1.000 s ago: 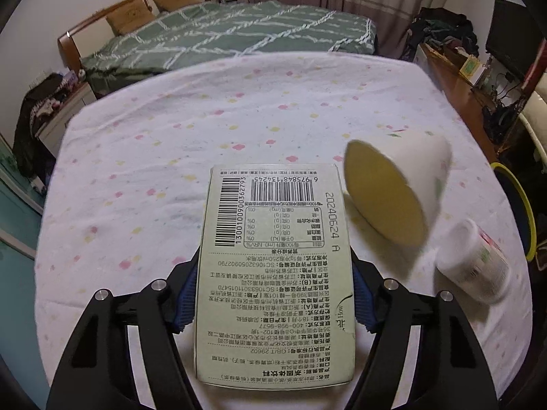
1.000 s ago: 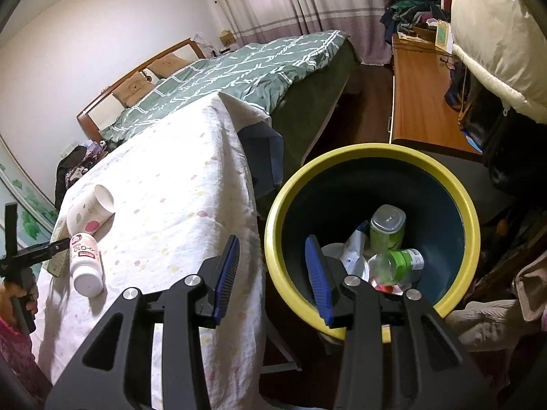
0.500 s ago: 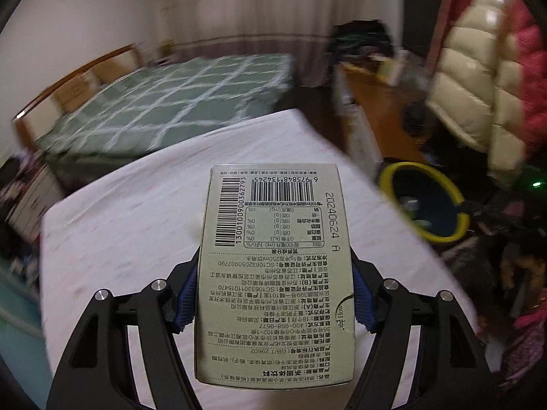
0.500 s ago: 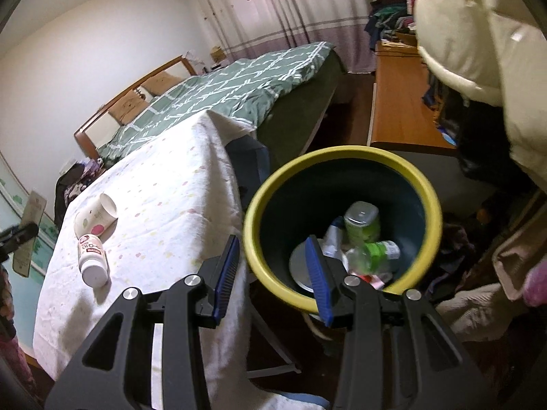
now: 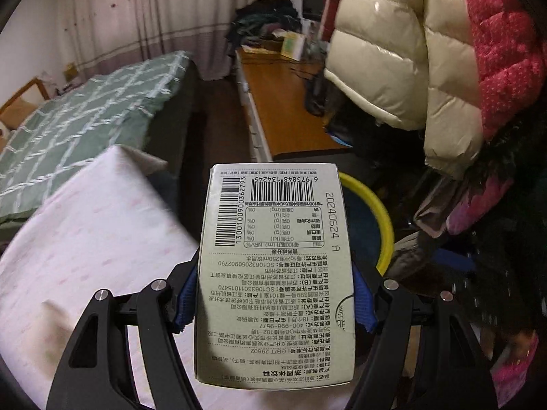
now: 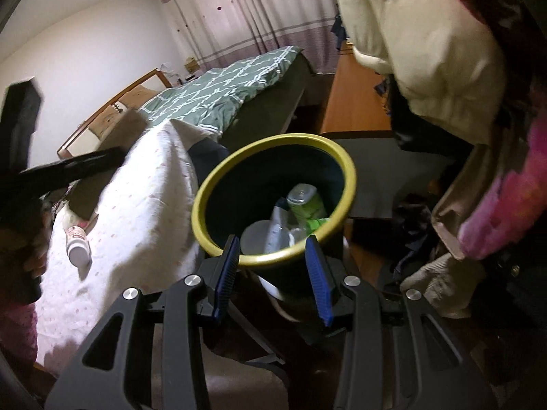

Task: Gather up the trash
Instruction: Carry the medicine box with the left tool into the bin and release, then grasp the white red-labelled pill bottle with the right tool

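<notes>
Blue-padded left fingers [image 5: 361, 299] clamp the carton [image 5: 276, 273] (right fingers [image 6: 316, 275] empty, parted).

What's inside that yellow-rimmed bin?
In the bin lie a green-labelled bottle, a pale plastic bottle and a round translucent lid. The near rim and right gripper hide the rest.

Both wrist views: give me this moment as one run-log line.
left gripper: shut on carton | right gripper: open, empty | bin: holds bottles | bottle on table: uncollected
</notes>
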